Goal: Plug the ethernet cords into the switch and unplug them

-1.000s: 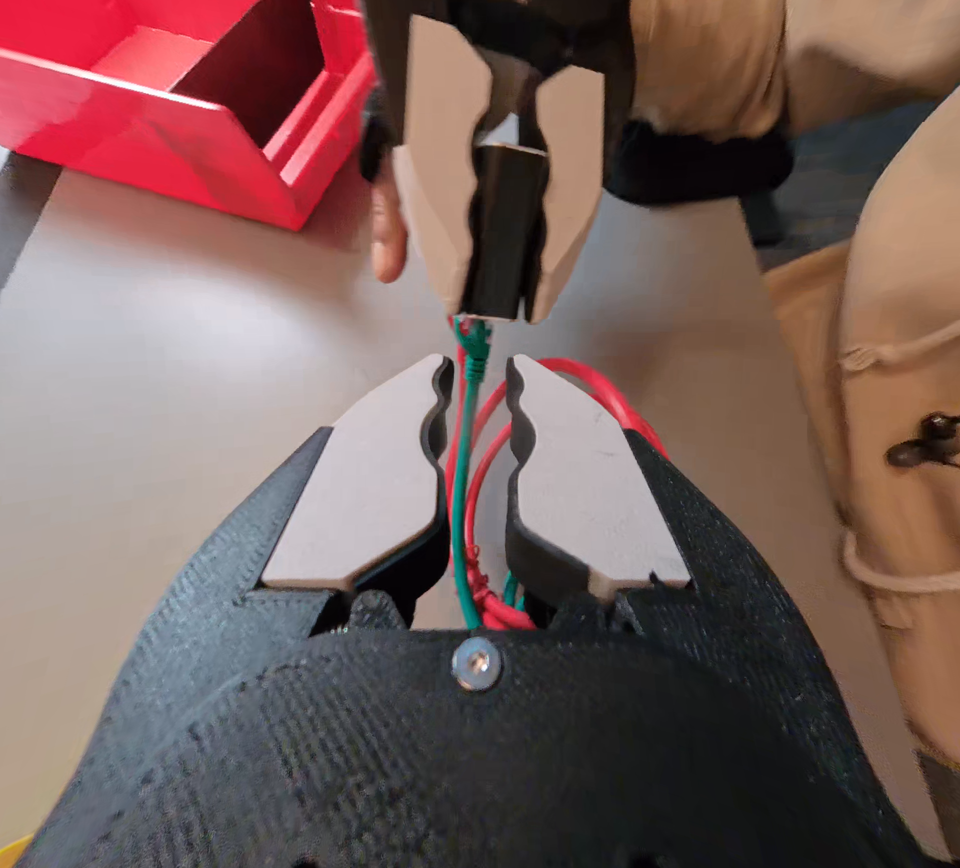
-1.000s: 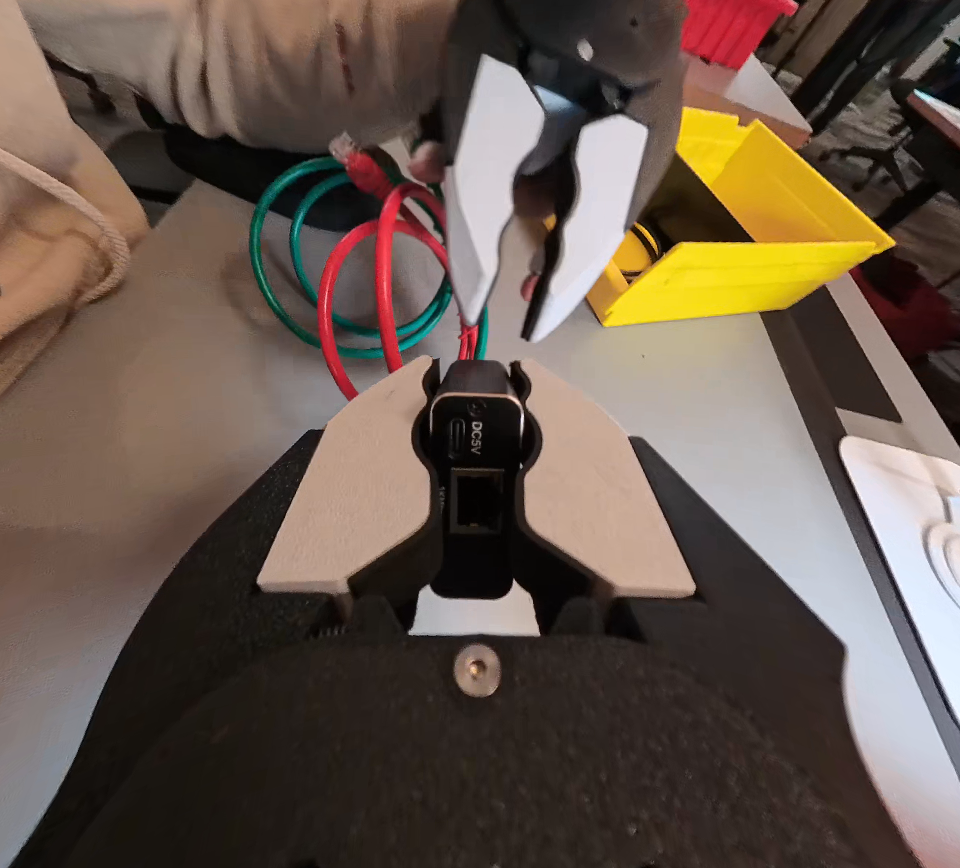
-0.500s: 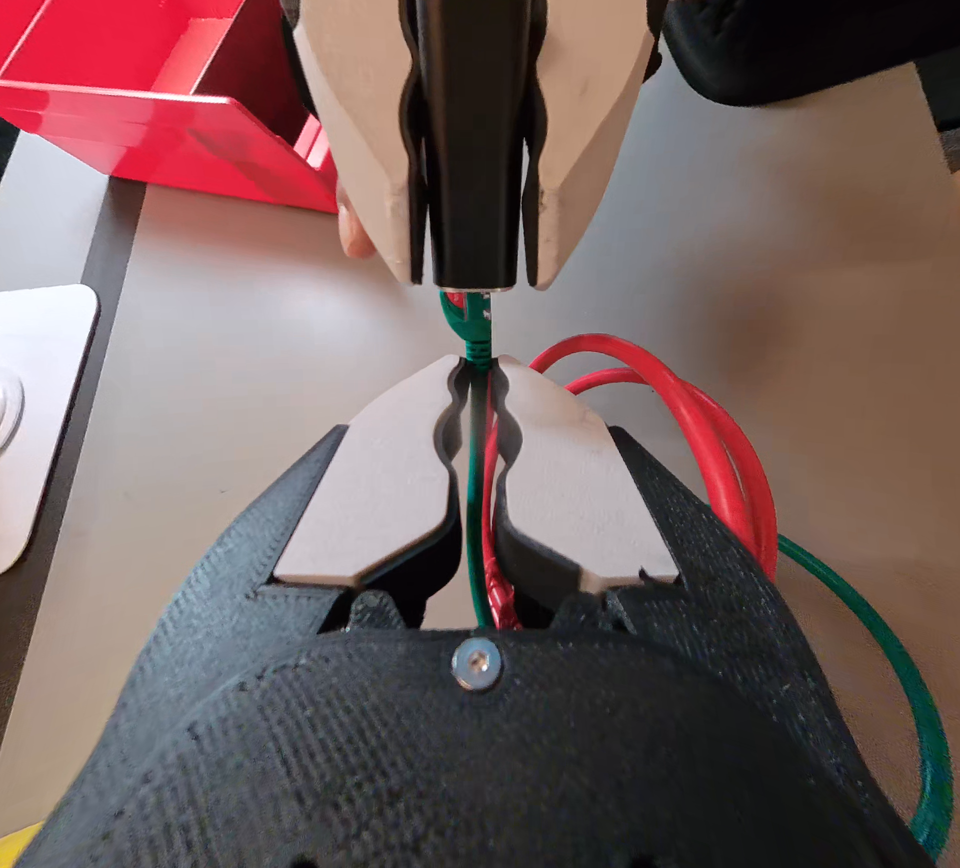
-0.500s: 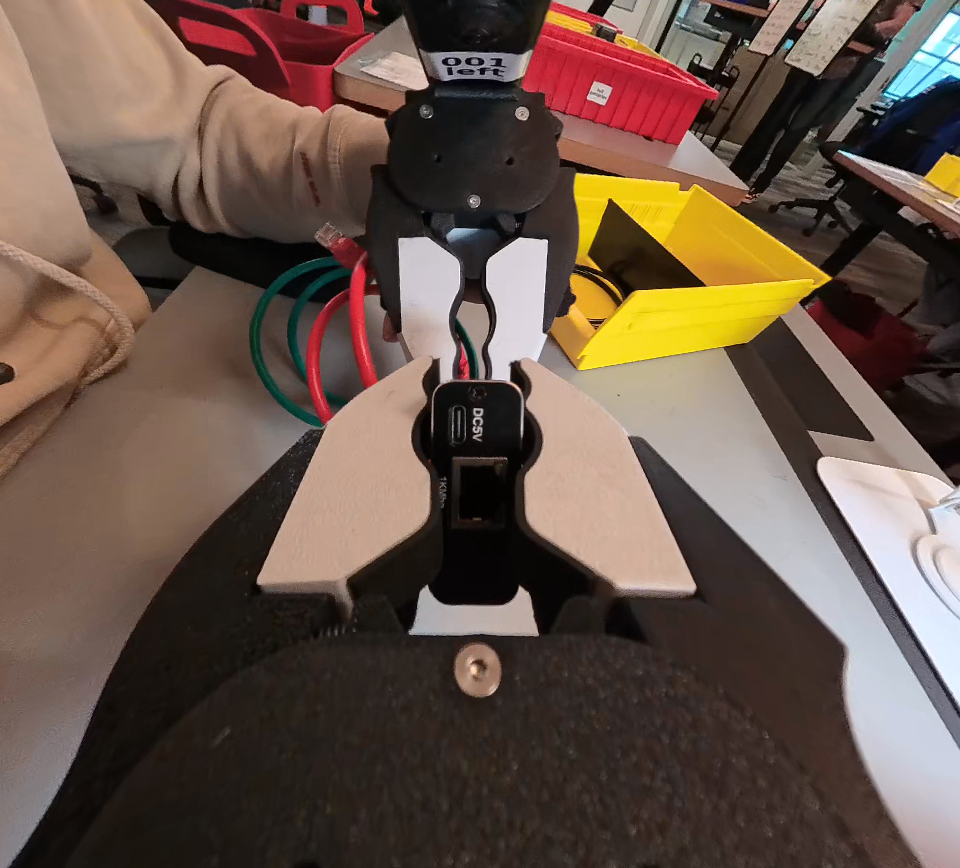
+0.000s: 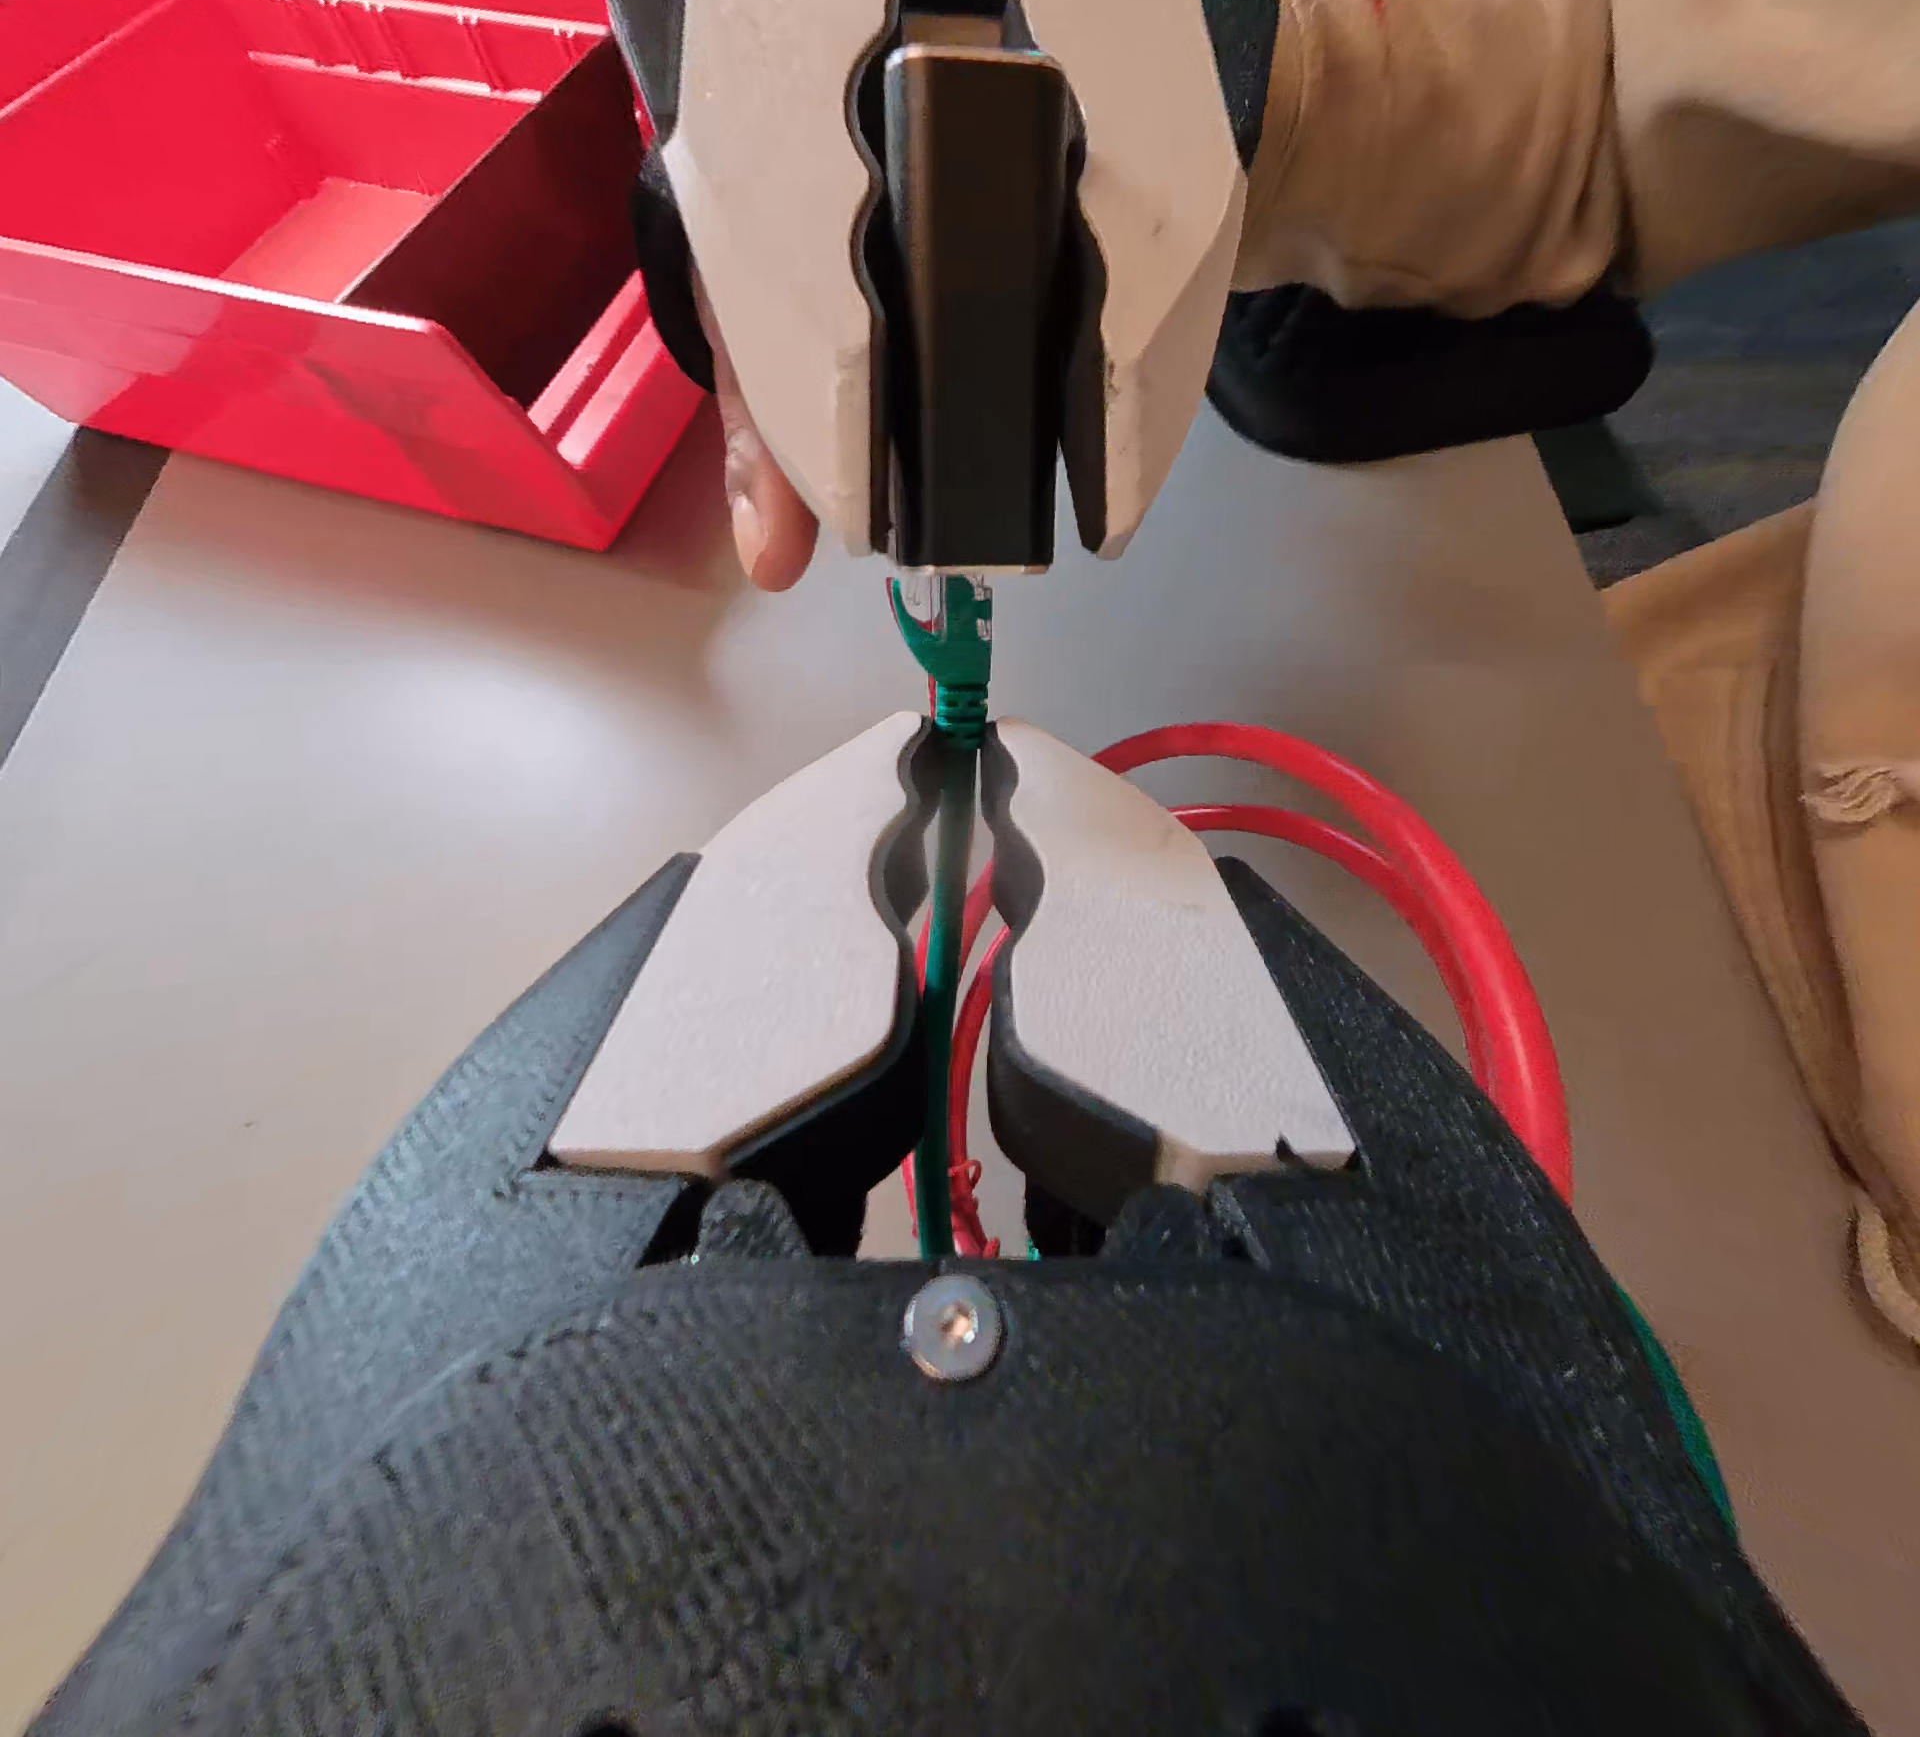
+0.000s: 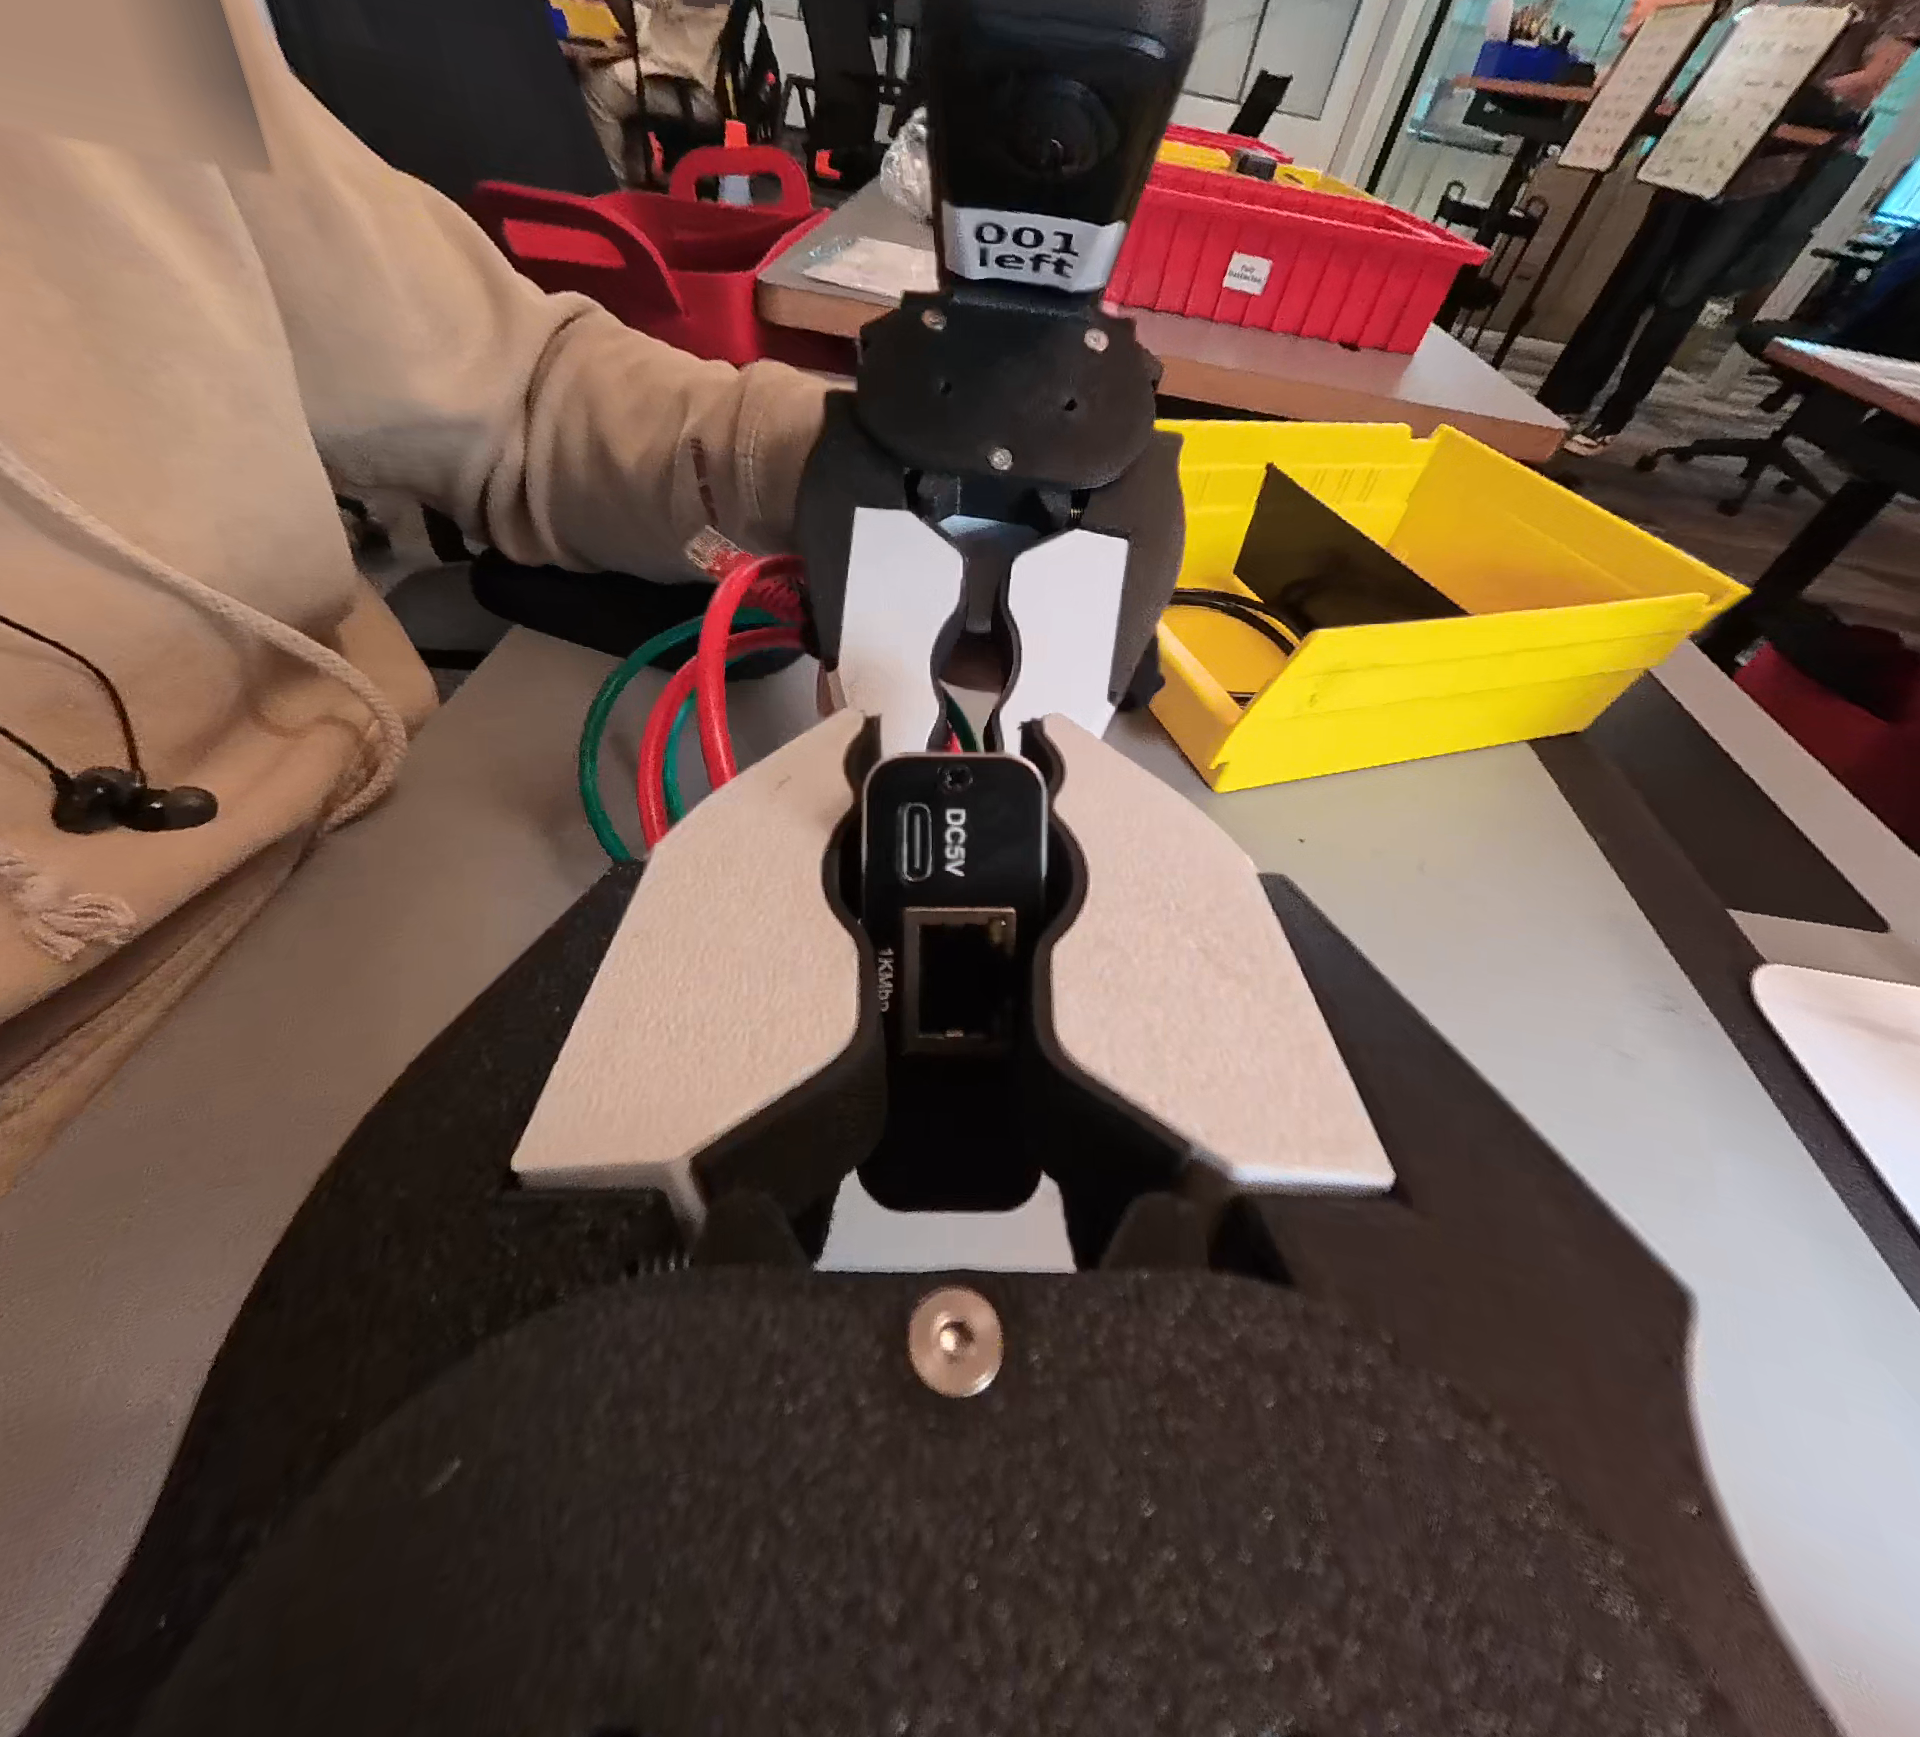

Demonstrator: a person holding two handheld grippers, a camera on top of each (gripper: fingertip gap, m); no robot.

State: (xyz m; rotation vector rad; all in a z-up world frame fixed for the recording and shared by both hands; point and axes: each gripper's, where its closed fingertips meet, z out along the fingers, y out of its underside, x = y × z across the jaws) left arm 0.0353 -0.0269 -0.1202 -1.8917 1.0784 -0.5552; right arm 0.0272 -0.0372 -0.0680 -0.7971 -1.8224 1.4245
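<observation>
In the upper left of my left wrist view I see a red bin (image 5: 312,253) on the bench (image 5: 364,804). At frame centre my left tongs (image 5: 958,731) are clamped on the green cord (image 5: 948,939), its plug (image 5: 951,627) meeting the lower end of the black switch (image 5: 971,305), which my right tongs (image 5: 977,555) grip from above. Red cord (image 5: 1455,908) loops at right. In the right wrist view, cords (image 6: 665,752) coil left, the switch (image 6: 956,960) sits centre between my right tongs (image 6: 951,742), and a yellow bin (image 6: 1455,648) stands right.
</observation>
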